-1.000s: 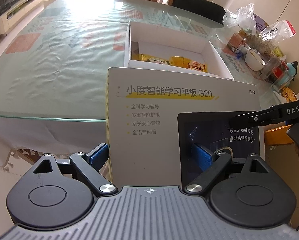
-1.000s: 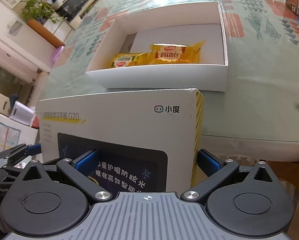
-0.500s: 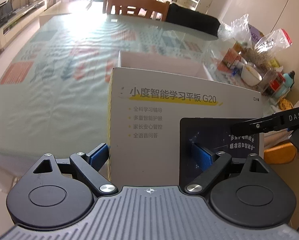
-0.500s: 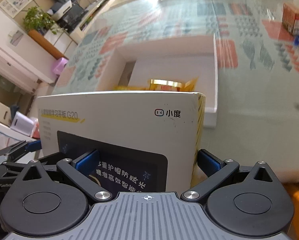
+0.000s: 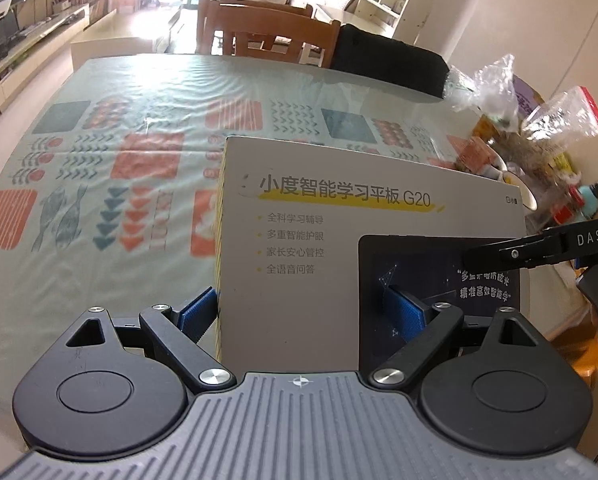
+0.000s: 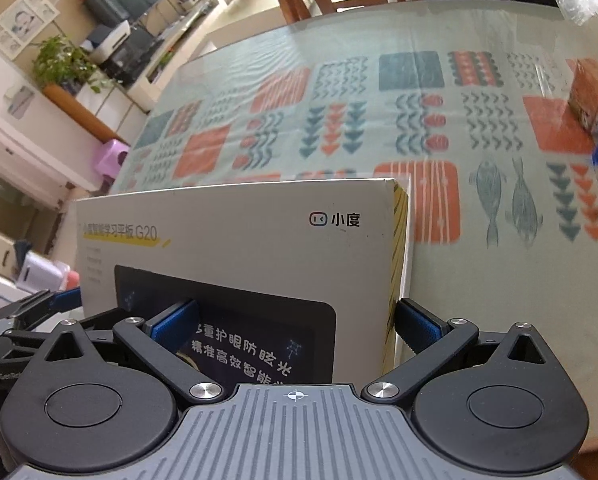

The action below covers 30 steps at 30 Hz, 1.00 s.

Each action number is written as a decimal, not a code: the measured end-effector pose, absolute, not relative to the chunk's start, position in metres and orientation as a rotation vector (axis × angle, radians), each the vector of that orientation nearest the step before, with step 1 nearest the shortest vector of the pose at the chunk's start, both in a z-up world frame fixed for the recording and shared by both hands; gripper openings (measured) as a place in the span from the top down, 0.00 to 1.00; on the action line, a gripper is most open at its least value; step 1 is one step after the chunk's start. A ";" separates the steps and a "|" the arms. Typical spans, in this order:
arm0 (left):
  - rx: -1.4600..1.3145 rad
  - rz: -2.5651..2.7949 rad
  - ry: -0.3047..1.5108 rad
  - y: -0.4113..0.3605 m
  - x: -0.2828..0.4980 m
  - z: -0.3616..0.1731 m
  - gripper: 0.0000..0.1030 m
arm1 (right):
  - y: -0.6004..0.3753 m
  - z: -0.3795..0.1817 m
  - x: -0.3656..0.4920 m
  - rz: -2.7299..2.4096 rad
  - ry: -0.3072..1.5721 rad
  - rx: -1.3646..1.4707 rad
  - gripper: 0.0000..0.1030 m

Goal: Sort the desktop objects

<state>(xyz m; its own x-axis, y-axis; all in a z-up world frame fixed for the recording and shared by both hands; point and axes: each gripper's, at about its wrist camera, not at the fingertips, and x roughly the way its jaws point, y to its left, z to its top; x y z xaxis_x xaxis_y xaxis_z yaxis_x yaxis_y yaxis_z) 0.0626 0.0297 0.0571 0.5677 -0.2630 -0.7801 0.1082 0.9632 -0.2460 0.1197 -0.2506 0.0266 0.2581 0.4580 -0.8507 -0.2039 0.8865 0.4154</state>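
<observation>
A grey box lid (image 5: 331, 248) printed with Chinese text and a tablet picture fills the middle of both views (image 6: 239, 256). My left gripper (image 5: 299, 312) is shut on its left near corner. My right gripper (image 6: 295, 324) is shut on its right near corner. The lid is held flat above the patterned table (image 5: 119, 184) and hides the white open box and the yellow snack packs beneath it. The right gripper's fingers (image 5: 539, 248) show at the right edge of the left wrist view.
Plastic bags, a bowl and small bottles (image 5: 531, 168) crowd the table's right side. A small orange carton (image 6: 591, 96) stands at the right. Wooden chairs (image 5: 259, 36) and a black bag (image 5: 387, 60) are at the far edge.
Both grippers have carried the lid forward over the open white box. The box and the yellow snack packs, seen earlier, are now covered from view.
</observation>
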 end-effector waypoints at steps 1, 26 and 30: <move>-0.184 -0.219 0.954 0.030 0.073 0.057 0.00 | -0.251 0.026 0.127 0.453 1.238 0.241 0.00; -0.208 -0.255 1.111 0.041 0.162 0.032 0.00 | -0.252 0.005 0.210 0.438 1.318 0.294 0.00; -0.210 -0.241 1.110 0.048 0.155 0.035 0.00 | -0.246 0.003 0.208 0.457 1.323 0.301 0.00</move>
